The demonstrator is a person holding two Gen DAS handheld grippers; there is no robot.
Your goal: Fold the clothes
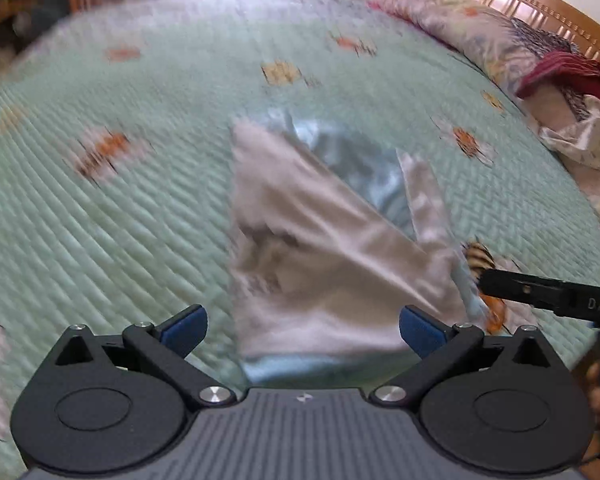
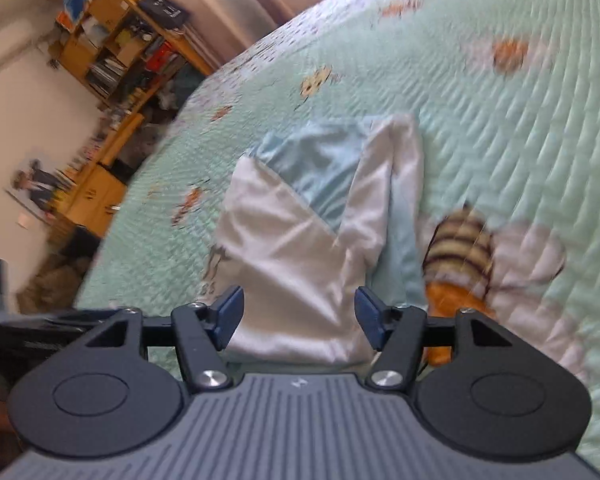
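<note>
- Left gripper [image 1: 303, 330]: jaws spread wide, nothing between the blue pads [image 1: 186, 330]; it hangs over the near edge of the garment [image 1: 320, 240].
- Right gripper [image 2: 296, 316]: jaws parted, a bit narrower, pads clear of the cloth, nothing held. Its finger pokes in at the right edge of the left view.
- Garment: white-and-pale-blue satin piece, lying part-folded in the middle of the green quilted bedspread [image 1: 140, 200], two white flaps turned over the blue.
- Handling, my read: very light, limp, glossy so likely slippery; will slide on itself and lose a crease easily.
- Grip: pinch at hems or corners of the near white flap, both layers, not mid-panel.
- Blurred frames; fabric detail unclear.
- Rumpled duvet [image 1: 500, 40] lies by the headboard, well apart.
</note>
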